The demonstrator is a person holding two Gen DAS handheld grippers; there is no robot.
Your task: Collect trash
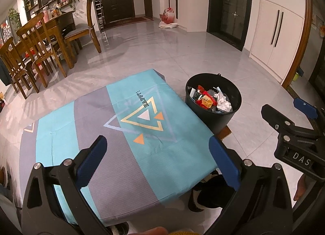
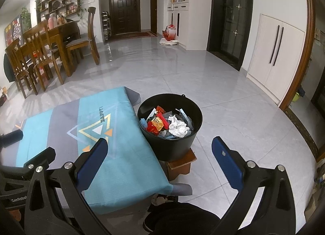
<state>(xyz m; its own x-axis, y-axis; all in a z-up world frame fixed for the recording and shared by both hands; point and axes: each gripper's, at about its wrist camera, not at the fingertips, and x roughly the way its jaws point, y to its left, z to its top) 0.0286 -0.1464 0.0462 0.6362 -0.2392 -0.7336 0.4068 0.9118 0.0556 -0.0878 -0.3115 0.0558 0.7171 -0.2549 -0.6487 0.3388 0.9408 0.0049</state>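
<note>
Step in hand (judgement): collection looks done or nearly so. No loose trash visible on the low bench covered w/ a teal-and-grey cloth (image 1: 85, 133), nor on the glossy grey tiled floor (image 2: 233, 113) near it. Hidden areas under the bench can't be checked.

Bench: cloth top bare in both views, printed w/ nested triangles.

Round black plastic bucket (image 2: 170, 145): sits just beside the bench's right edge, raised on a small brown wooden block (image 2: 180, 163). Holds the task's things: mixed trash pile of red/orange wrappers, grey-blue scraps and paper (image 2: 160, 123), w/ a crumpled white tissue wad (image 2: 178, 128) on top at the right. Pile sits below the rim; nothing overhangs.

Left claw (image 1: 158, 159): blue-padded fingers spread wide, nothing between them, hovering over the near part of the bench.

Right claw (image 2: 160, 161): also spread wide, empty, hovering near the bench's right corner, bucket ahead of it. Seen from the left wrist cam at far right, apart from the bucket.

Next move (judgement): sweep both cams around bench edges and floor for leftovers; if none, task can close. If a piece turns up, pinch it w/ the nearer claw and release above the bucket opening. Wrappers and tissue are light, so a soft pinch should do.

Writing:
- "HAPPY!" on the cloth, beside the yellow triangle.
- "DAS" on the right claw body (left wrist cam), rest cut off.
- "GenRobo…" on the left claw body (right wrist cam), cut off at frame edge.
- Wrapper print too small to read.
</note>
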